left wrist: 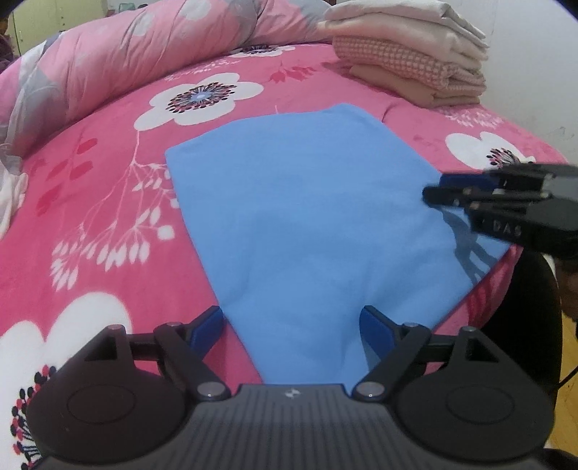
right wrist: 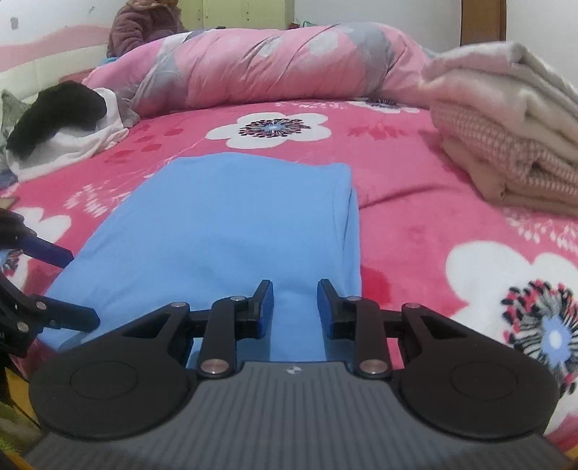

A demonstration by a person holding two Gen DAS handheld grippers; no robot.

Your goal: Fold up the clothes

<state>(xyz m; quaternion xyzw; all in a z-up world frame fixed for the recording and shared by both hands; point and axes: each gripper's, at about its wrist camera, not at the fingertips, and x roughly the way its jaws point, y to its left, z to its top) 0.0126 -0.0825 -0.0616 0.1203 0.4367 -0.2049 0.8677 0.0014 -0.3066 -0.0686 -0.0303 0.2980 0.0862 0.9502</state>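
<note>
Folded blue garment lies flat on the pink flowered bedspread, near the front edge of the bed, smooth on top with a doubled fold along its right side in the right wrist view. Spread wide over the garment's near end, left gripper: jaws well apart, one blue pad off the cloth's left edge above the bedspread, the other above the blue cloth, nothing pinched between them. At the garment's near right corner, right gripper: jaws set narrowly apart, blue cloth showing in the gap; cannot tell whether the pads touch it. Seen from the left wrist view, comes in over the garment's right edge and casts a shadow on the cloth. Beyond the garment to the right, a stack of folded linens, pale beige on top, a pink checked layer in the middle, a tan one beneath. Behind the garment, across the far side of the bed, a rolled pink and grey quilt. Left of the garment and further back, a heap of black and white clothing. Behind the quilt, a person in a purplish fleece top, only partly in view.
</note>
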